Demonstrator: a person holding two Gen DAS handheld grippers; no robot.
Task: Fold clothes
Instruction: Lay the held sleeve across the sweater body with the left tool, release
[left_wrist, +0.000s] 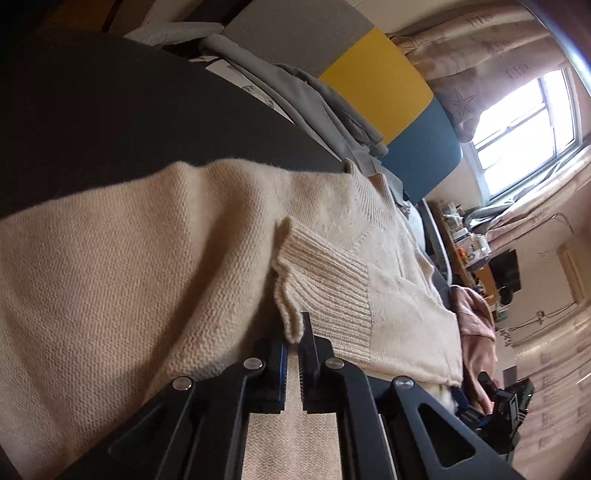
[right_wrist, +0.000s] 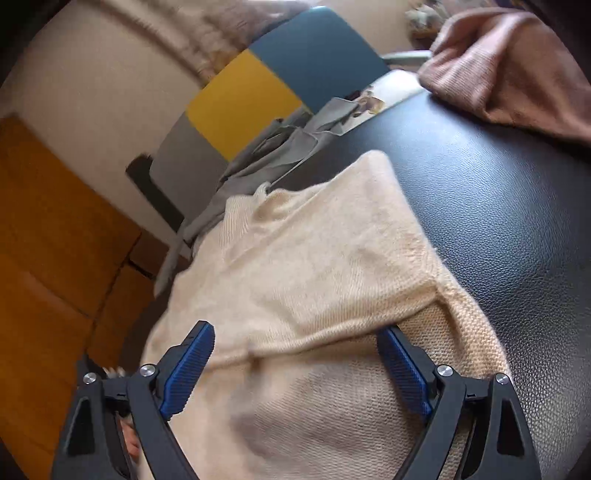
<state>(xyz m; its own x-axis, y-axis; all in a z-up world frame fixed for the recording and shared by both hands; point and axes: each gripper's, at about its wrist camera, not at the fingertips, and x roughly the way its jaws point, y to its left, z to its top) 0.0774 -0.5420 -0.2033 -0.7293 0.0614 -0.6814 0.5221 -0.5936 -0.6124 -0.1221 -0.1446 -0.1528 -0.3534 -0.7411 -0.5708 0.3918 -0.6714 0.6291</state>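
Lying spread over a dark leather-textured tabletop (right_wrist: 498, 192), the cream knitted sweater (right_wrist: 295, 266) fills the middle of both wrist views, its body creased in a raised fold that runs across between the right gripper's fingers. The right gripper (right_wrist: 299, 354) hangs over that fold with its blue-padded fingers (right_wrist: 188, 365) spread wide, one at about 8 o'clock and the other at about 4 o'clock in its view, neither pad pressing on the knit. In the left wrist view the left gripper (left_wrist: 293, 347) has its fingers drawn nearly together, pinching the edge of the sweater's ribbed cuff (left_wrist: 325, 284), which stands up from the tips toward 12 o'clock and lies over the sweater's body. A grey garment (right_wrist: 266, 158) lies bunched at the sweater's far edge, toward 11 o'clock in the right view, in front of a panel of grey, yellow and blue blocks (right_wrist: 247, 99). A pinkish-brown garment (right_wrist: 517, 66) sits on the tabletop at 1 o'clock, well apart from the sweater. A bright window (left_wrist: 524, 129) shows at 2 o'clock in the left view.
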